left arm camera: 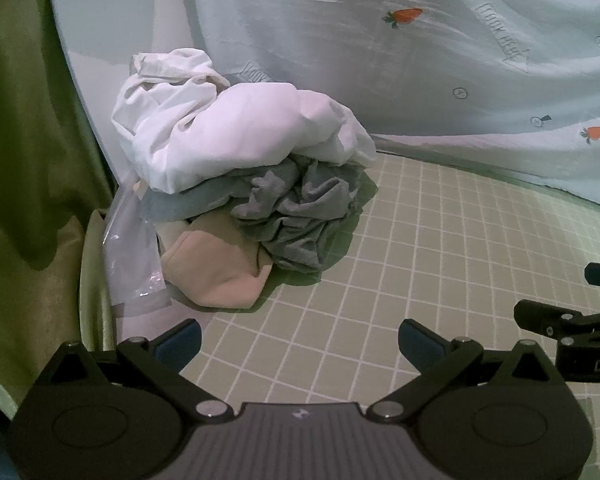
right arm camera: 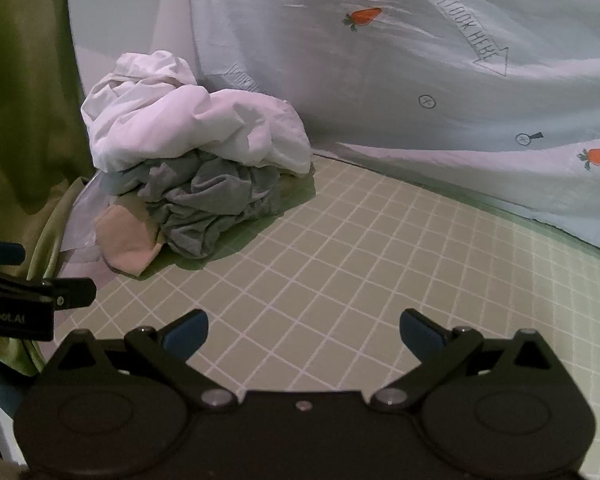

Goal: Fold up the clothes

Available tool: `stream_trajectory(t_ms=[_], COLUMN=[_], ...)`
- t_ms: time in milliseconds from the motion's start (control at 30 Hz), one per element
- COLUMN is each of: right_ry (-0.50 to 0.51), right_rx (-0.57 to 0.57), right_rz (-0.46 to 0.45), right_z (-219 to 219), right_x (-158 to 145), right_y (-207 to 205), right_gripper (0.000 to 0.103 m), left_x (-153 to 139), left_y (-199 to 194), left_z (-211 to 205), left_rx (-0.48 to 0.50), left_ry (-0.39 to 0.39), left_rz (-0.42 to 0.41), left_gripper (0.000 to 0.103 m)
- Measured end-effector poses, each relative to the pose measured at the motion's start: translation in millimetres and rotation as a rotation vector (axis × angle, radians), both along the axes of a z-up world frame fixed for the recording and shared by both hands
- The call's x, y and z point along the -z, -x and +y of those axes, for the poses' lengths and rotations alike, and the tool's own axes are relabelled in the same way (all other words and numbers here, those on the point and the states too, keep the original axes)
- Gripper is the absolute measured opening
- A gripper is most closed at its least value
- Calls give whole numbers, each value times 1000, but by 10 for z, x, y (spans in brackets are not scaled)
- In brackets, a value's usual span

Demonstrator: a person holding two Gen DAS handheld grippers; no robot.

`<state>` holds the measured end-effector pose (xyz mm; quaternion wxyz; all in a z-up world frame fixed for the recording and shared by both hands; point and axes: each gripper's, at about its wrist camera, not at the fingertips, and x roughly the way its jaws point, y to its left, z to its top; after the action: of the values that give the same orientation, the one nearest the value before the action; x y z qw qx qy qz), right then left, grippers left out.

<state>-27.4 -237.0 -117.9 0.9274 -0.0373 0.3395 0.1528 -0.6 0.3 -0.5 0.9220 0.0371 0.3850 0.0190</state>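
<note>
Three crumpled garments sit heaped beside the green curtain (left arm camera: 28, 120): white shirt (left arm camera: 228, 128) topmost, soft, light, best pinched at its loose edge. Both grippers, left gripper (left arm camera: 300, 340) and right gripper (right arm camera: 304, 332), gape wide, empty.

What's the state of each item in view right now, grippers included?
left hand-held gripper: open, empty, over the mat
right hand-held gripper: open, empty, over the mat
white garment: crumpled, top of pile
grey garment: crumpled, under the white one
pink garment: unfolded, bottom of pile
clear plastic bag: flat, beside pile
grid mat: bare in front of pile
</note>
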Motion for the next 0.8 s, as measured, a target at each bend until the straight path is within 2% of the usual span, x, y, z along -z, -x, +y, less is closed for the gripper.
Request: stream_trajectory(t_ms=[800], right_ry=[-1], right_rx=[6], right_rz=[0], right_z=[-27], right_x=[7], right_y=[-20], right_gripper=[103], left_x=[-59], left_y=[-49], left_z=[12], left_rx=[-1], left_ry=[2], left_rz=[6], left_gripper=[103])
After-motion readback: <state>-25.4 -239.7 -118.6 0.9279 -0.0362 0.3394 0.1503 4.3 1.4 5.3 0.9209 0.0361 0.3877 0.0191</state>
